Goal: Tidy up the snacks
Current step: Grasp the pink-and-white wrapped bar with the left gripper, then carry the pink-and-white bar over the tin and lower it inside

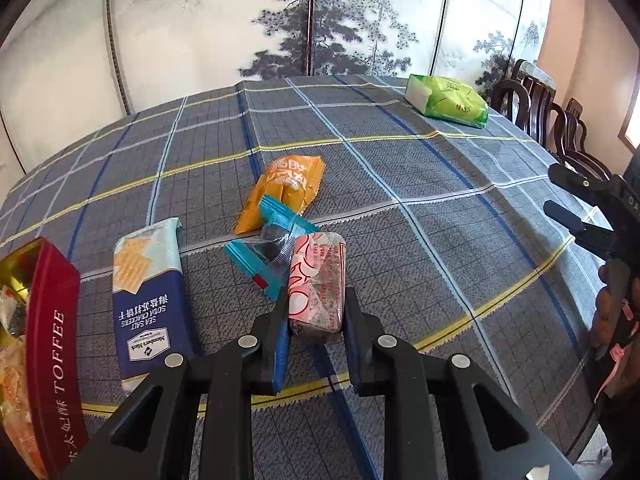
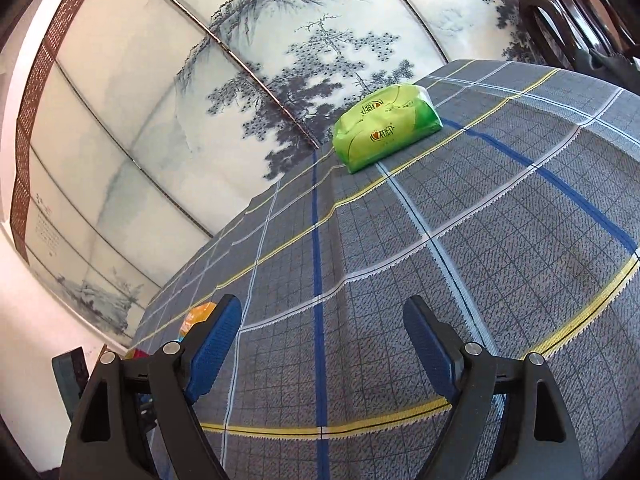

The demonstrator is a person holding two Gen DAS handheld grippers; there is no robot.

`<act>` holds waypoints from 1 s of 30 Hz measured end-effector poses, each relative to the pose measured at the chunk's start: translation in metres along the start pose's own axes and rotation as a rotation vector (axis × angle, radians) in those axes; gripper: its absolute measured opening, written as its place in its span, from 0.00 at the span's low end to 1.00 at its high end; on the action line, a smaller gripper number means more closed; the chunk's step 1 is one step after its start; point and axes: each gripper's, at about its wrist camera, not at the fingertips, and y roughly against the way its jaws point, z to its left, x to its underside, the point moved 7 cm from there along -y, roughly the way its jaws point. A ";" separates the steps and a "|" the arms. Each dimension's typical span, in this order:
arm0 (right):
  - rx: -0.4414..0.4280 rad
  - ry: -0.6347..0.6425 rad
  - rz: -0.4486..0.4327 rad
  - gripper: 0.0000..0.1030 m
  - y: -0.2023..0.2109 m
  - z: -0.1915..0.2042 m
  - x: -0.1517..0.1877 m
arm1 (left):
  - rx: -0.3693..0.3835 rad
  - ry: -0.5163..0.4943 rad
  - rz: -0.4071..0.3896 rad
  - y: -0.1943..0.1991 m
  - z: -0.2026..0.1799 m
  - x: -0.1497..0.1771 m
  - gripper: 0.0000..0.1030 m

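Note:
My left gripper (image 1: 316, 312) is shut on a pink-and-white wrapped snack (image 1: 318, 280), held just above the tablecloth. Beyond it lie a teal wrapped snack (image 1: 268, 248) and an orange snack packet (image 1: 284, 192). A blue-and-white soda cracker pack (image 1: 146, 292) lies to the left. A red toffee tin (image 1: 52, 344) with snacks inside stands open at the far left. My right gripper (image 2: 322, 344) is open and empty above the cloth; it also shows at the right edge of the left wrist view (image 1: 568, 196). The orange packet (image 2: 196, 316) peeks out behind its left finger.
A green tissue pack (image 1: 448, 100) sits at the table's far right; it also shows in the right wrist view (image 2: 384, 128). The table wears a grey plaid cloth (image 1: 440, 220). Dark wooden chairs (image 1: 548, 120) stand at the right. A painted folding screen (image 1: 280, 20) runs behind the table.

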 end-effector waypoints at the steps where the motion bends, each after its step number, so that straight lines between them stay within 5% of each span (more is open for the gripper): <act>1: 0.002 0.000 0.000 0.81 0.000 0.000 0.000 | 0.005 0.002 -0.007 0.006 -0.002 -0.001 0.19; 10: 0.022 -0.013 0.002 0.81 0.000 -0.006 0.003 | 0.012 0.043 -0.111 0.086 0.014 -0.014 0.19; 23: 0.035 -0.014 0.019 0.81 -0.001 -0.007 0.004 | -0.245 0.231 -0.115 0.171 0.180 0.049 0.19; 30: 0.039 -0.013 0.026 0.81 -0.004 -0.007 0.007 | -0.317 0.314 -0.077 0.177 0.224 0.086 0.19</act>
